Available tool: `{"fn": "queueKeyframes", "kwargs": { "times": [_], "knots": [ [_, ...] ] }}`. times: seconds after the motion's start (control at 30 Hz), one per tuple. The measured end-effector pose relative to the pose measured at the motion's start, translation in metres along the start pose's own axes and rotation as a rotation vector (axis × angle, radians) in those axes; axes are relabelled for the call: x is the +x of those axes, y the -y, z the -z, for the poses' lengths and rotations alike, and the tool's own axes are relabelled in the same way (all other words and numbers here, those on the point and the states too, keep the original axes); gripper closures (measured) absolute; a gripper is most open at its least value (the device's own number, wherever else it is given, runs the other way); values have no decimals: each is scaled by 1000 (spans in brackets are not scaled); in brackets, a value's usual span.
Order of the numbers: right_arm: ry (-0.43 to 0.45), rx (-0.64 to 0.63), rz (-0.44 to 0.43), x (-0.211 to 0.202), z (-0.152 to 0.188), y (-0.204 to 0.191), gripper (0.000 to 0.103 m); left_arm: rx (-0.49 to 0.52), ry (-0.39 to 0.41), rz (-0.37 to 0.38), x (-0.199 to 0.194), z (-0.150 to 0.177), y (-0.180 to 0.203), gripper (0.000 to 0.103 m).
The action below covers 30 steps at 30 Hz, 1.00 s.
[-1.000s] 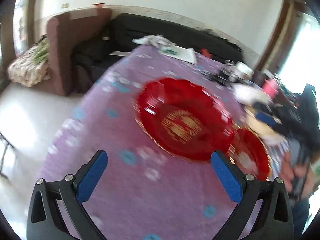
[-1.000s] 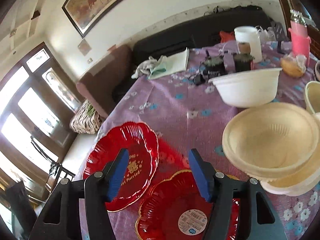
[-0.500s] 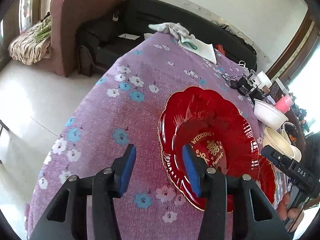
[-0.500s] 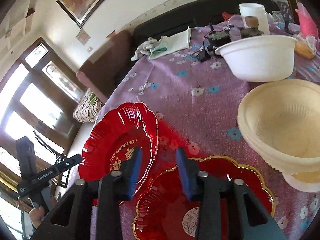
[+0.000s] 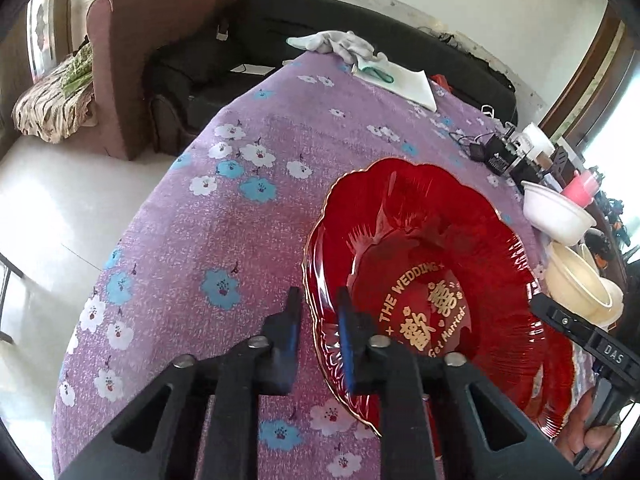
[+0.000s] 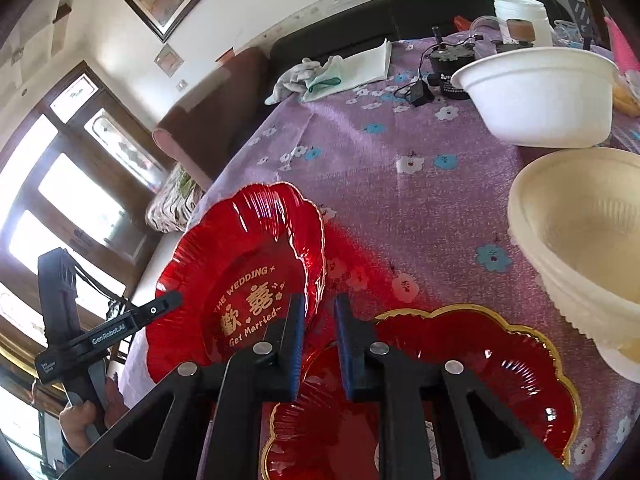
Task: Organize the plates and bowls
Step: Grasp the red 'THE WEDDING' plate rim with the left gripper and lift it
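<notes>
Left gripper nearly closed, jaws just drawn in, pinching the gold-edged near rim of the red wedding plate. Right gripper likewise narrowed after closing, one pad inside and one outside the opposite rim of that same plate, apparently clamping it; contact of the pads not fully visible. Plate tilted, lettered "THE WEDDING" and "Get Married", held from two sides above the purple flowered tablecloth. Second red plate, gold-rimmed, flat on the cloth just beneath the right gripper, partly under the lifted one. Beyond, to the right: stack of cream bowls, then a white bowl standing apart. Farther back: black adapter with cable, white container. At the table's far edge: folded white cloth. Behind the table: black sofa, brown armchair.
</notes>
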State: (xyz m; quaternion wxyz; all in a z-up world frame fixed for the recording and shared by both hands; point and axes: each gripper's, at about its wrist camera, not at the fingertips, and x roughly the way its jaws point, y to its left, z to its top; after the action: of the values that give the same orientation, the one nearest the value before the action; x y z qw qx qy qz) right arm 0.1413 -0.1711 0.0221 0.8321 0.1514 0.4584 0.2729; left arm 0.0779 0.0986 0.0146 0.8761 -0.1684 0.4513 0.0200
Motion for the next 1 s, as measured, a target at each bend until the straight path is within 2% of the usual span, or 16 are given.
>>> {"fn": "queueKeyframes", "kwargs": {
  "times": [0.13, 0.5, 1.0],
  "knots": [
    [4, -20, 6, 0, 2, -5, 89, 17, 12, -9, -1, 2, 3, 92],
    [12, -68, 44, -1, 7, -16, 89, 33, 26, -36, -11, 7, 6, 92],
    [28, -143, 28, -7, 12, -37, 89, 12, 54, -51, -42, 29, -4, 92]
  ]
}}
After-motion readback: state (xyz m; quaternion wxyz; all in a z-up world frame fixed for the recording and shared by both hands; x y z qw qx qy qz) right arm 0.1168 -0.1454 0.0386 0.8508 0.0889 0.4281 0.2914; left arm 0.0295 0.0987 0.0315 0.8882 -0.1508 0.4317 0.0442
